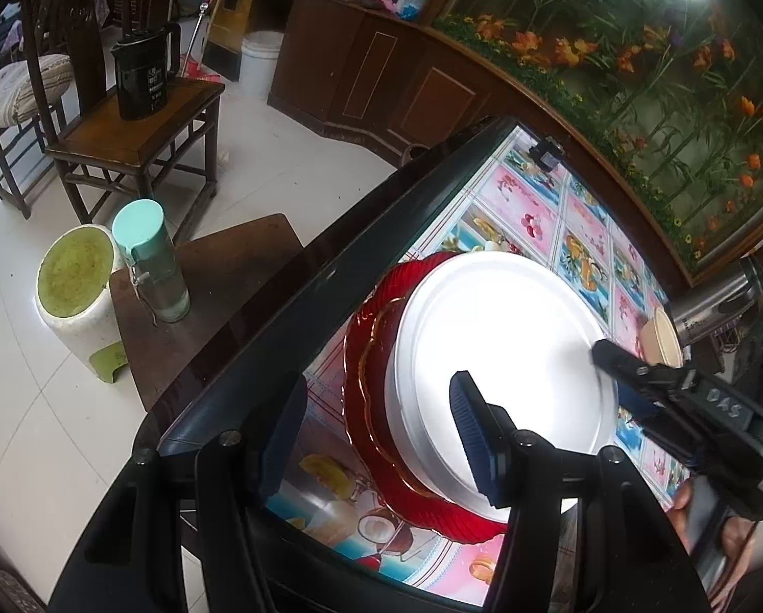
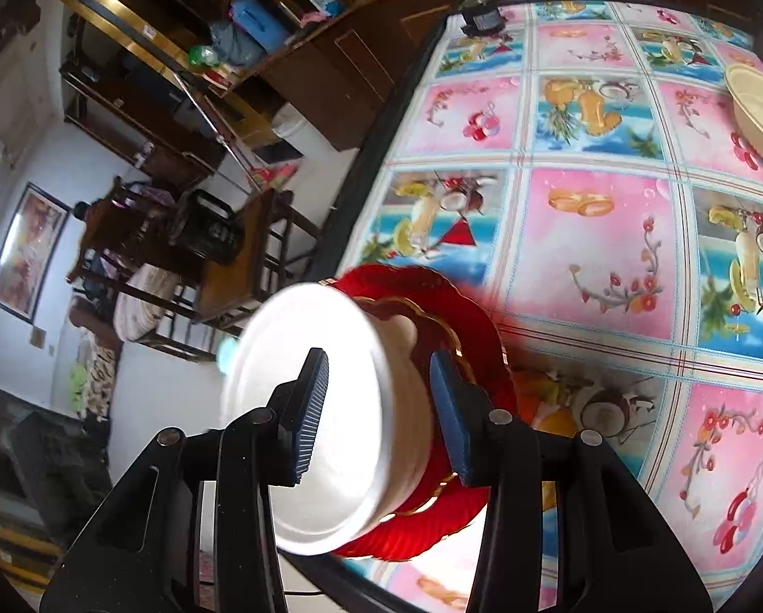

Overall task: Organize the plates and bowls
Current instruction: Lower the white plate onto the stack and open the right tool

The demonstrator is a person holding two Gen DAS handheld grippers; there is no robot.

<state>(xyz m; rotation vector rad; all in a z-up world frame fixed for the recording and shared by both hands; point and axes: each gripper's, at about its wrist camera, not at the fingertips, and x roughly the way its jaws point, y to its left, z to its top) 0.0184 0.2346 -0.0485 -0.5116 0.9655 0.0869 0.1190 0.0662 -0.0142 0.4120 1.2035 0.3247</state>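
Observation:
A deep white dish (image 1: 504, 357) sits on a stack of two red glass plates (image 1: 366, 373) near the corner of a table (image 1: 580, 225) with a bright fruit-print cloth. In the left wrist view my left gripper (image 1: 376, 383) is open. One finger hangs outside the red plates and the other over the white dish, and neither pad touches. My right gripper (image 1: 614, 373) straddles the dish's far right rim. In the right wrist view the white dish (image 2: 330, 398) has its rim between the right gripper (image 2: 381, 357) pads, with a gap on each side.
A beige bowl (image 2: 759, 117) stands further along the table (image 2: 586, 235), beside a steel flask (image 1: 718, 301). A small black device (image 2: 478, 18) sits at the far corner. Beyond the table edge are a dark stool with a mint-lidded bottle (image 1: 151, 260), a green-topped stool (image 1: 75, 281) and a wooden chair with a black kettle (image 1: 141, 76).

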